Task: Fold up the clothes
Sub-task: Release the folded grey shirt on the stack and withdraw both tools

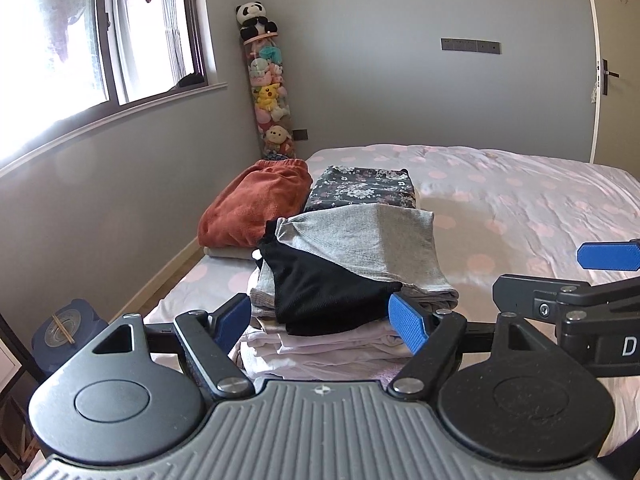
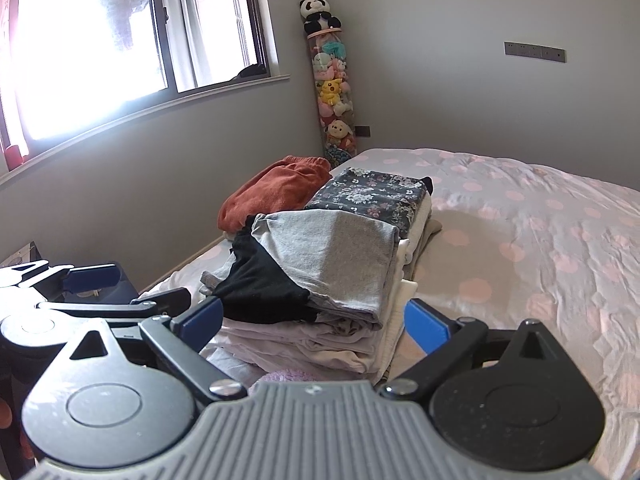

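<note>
A stack of folded clothes stands on the bed's near left part. On top lie a folded black garment (image 1: pixel 320 284) (image 2: pixel 264 284) and a grey ribbed one (image 1: pixel 360 248) (image 2: pixel 332 256), over pale folded pieces (image 1: pixel 320 348) (image 2: pixel 304 344). My left gripper (image 1: pixel 320 320) is open and empty, its blue pads at either side of the stack's near edge. My right gripper (image 2: pixel 316 320) is open and empty, also astride the stack. The right gripper shows at the right edge of the left wrist view (image 1: pixel 568 280).
Behind the stack lie a folded dark floral garment (image 1: pixel 360 188) (image 2: pixel 372 196) and a rust-orange one (image 1: pixel 256 200) (image 2: pixel 276 192). The bed (image 1: pixel 520 208) (image 2: pixel 540 232) has a pink-dotted sheet. A tall tube of plush toys (image 1: pixel 268 92) stands in the corner. A window is at left.
</note>
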`<state>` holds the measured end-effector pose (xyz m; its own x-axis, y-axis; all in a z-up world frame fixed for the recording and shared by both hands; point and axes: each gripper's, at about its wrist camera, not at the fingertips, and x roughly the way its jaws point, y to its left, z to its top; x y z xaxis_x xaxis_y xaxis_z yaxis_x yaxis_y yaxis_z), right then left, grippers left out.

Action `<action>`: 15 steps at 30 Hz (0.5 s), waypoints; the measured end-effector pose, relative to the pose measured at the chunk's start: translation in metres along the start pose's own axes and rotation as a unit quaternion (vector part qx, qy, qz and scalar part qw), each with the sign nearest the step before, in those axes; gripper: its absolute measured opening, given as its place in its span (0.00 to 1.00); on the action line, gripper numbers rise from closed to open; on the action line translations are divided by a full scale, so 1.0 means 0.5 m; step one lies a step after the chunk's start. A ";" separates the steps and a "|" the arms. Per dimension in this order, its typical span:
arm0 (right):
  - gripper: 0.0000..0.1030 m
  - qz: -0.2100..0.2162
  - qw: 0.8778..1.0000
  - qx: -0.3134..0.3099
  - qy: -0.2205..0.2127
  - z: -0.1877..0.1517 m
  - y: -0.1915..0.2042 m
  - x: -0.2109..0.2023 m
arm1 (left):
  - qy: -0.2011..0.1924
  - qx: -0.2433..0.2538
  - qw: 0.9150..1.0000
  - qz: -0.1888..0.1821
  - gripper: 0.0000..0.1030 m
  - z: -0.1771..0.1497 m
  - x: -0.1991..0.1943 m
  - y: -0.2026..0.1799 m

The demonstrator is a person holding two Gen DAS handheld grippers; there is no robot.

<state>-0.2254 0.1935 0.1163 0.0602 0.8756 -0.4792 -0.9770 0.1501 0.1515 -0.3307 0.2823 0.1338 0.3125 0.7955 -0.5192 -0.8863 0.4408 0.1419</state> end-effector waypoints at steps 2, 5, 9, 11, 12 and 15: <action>0.95 0.000 1.000 -0.001 -0.003 -0.001 0.001 -0.003 | -0.001 -0.001 1.000 0.000 0.73 -0.001 -0.002 0.001; 0.95 0.001 1.000 -0.002 -0.004 -0.004 0.004 -0.004 | 0.002 -0.003 1.000 0.000 0.73 -0.001 -0.002 0.003; 0.95 0.002 1.000 -0.003 -0.001 -0.008 0.005 -0.002 | 0.005 -0.003 1.000 0.000 0.73 -0.003 -0.001 0.004; 0.95 0.001 1.000 -0.005 -0.002 -0.009 0.006 -0.004 | 0.006 -0.003 1.000 0.000 0.73 -0.002 -0.001 0.005; 0.95 0.000 1.000 -0.006 -0.002 -0.009 0.007 -0.004 | 0.007 -0.003 1.000 0.000 0.73 -0.002 -0.001 0.005; 0.95 -0.001 1.000 -0.009 -0.003 -0.009 0.010 -0.004 | 0.006 -0.002 1.000 0.001 0.73 -0.002 -0.001 0.004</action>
<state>-0.2312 0.1903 0.1139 0.0641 0.8782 -0.4740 -0.9803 0.1442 0.1347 -0.3330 0.2824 0.1336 0.3061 0.7910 -0.5297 -0.8886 0.4371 0.1392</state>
